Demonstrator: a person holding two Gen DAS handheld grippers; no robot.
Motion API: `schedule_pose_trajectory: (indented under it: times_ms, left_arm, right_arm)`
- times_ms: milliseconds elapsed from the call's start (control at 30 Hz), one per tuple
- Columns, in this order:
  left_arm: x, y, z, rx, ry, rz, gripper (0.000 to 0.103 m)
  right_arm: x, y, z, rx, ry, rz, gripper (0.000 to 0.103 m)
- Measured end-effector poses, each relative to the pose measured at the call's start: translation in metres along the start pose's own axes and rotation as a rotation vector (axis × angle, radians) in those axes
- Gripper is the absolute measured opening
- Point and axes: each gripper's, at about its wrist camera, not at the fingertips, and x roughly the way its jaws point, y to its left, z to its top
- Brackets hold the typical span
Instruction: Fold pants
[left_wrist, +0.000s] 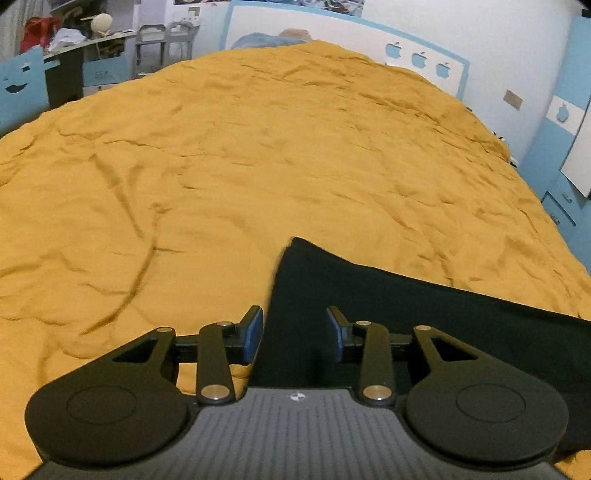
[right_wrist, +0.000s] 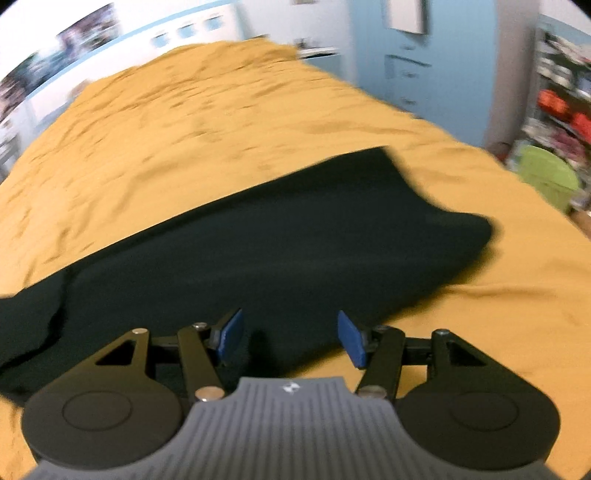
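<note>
Black pants (right_wrist: 266, 254): flat on the mustard bedspread (left_wrist: 258, 155), long axis running left–right across both grippers. Left gripper (left_wrist: 295, 332): released, straddling one end's edge. Right gripper (right_wrist: 290, 338): released, over the near edge, equally close.

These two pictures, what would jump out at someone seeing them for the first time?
A wide mustard-yellow bedspread fills both views. Dark pants lie across it near the cameras. At the bottom of each picture a black tool with blue pads hangs open over the cloth: the left tool at the pants' edge, the right tool over their middle.
</note>
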Motion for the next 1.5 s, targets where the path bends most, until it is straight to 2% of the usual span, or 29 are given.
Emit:
schedule_pose_trajectory:
  times_ms: [33, 133, 267, 500, 567, 633, 733, 833, 1100, 1233, 1367, 1500]
  left_arm:
    - [0.004, 0.004, 0.000, 0.003, 0.006, -0.012, 0.041]
    - [0.009, -0.019, -0.003, 0.046, 0.021, -0.029, 0.042]
    - [0.024, -0.044, -0.007, 0.087, 0.044, -0.029, 0.042]
    - [0.039, -0.076, -0.024, 0.180, 0.085, -0.008, 0.042]
    - [0.043, -0.082, -0.031, 0.202, 0.097, 0.002, 0.042]
    - [0.045, -0.086, -0.036, 0.222, 0.101, 0.013, 0.043]
    - [0.047, -0.088, -0.040, 0.242, 0.100, 0.027, 0.044]
    - [0.047, -0.086, -0.039, 0.234, 0.106, 0.021, 0.044]
    - [0.039, -0.075, -0.031, 0.187, 0.109, -0.010, 0.044]
    - [0.022, -0.061, -0.022, 0.150, 0.070, -0.032, 0.044]
    - [0.004, -0.036, -0.014, 0.104, 0.042, -0.045, 0.044]
    - [-0.008, -0.004, -0.005, 0.043, 0.020, -0.038, 0.044]
  right_arm:
    - [-0.001, -0.013, 0.002, 0.024, -0.011, -0.023, 0.054]
    - [0.000, -0.047, 0.008, 0.119, -0.027, -0.057, 0.056]
    - [0.011, -0.082, 0.013, 0.270, -0.021, -0.035, 0.056]
    - [0.042, -0.099, 0.019, 0.399, -0.027, -0.005, 0.057]
    - [0.049, -0.098, 0.021, 0.396, -0.038, 0.000, 0.054]
    - [0.056, -0.097, 0.022, 0.377, -0.038, -0.001, 0.037]
    - [0.060, -0.097, 0.024, 0.359, -0.041, 0.011, 0.023]
    - [0.058, -0.095, 0.026, 0.335, -0.050, 0.022, 0.017]
    - [0.045, -0.086, 0.034, 0.299, -0.082, 0.027, 0.013]
    - [0.034, -0.074, 0.043, 0.270, -0.107, 0.026, 0.013]
    - [0.021, -0.046, 0.059, 0.209, -0.144, 0.031, 0.012]
    - [0.003, 0.006, 0.074, 0.099, -0.194, 0.056, 0.012]
